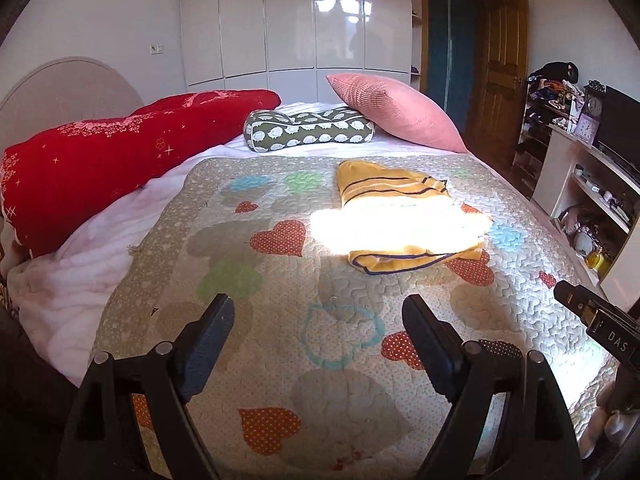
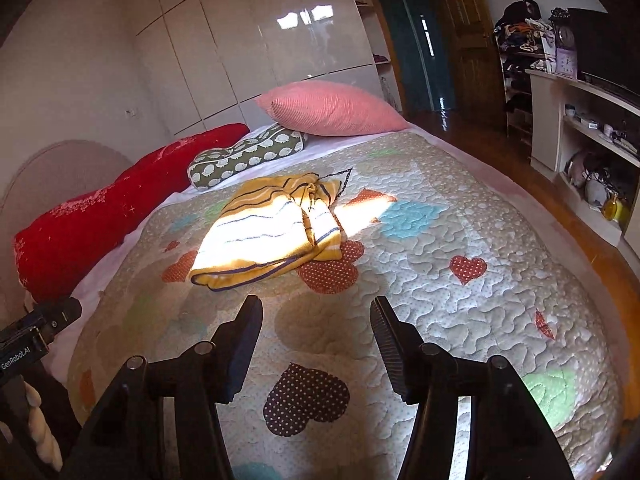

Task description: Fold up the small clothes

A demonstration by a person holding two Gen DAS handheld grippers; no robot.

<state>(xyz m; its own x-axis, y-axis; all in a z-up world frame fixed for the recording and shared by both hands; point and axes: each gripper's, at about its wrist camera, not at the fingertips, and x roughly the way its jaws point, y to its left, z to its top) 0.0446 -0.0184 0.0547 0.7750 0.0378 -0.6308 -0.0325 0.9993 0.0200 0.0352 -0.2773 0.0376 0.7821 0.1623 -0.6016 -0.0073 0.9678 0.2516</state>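
Note:
A small yellow garment with dark and white stripes [image 1: 400,216] lies folded on the heart-patterned quilt [image 1: 280,360], partly washed out by a patch of sunlight. It also shows in the right wrist view [image 2: 272,228]. My left gripper [image 1: 318,312] is open and empty above the quilt, well short of the garment. My right gripper [image 2: 316,312] is open and empty, just in front of the garment's near edge. The right gripper's tip shows at the right edge of the left wrist view [image 1: 576,300].
A red bolster [image 1: 120,160], a green patterned pillow [image 1: 308,130] and a pink cushion [image 1: 396,112] lie at the head of the bed. White wardrobes [image 1: 296,20] stand behind. A shelf unit [image 2: 592,140] with clutter stands to the right.

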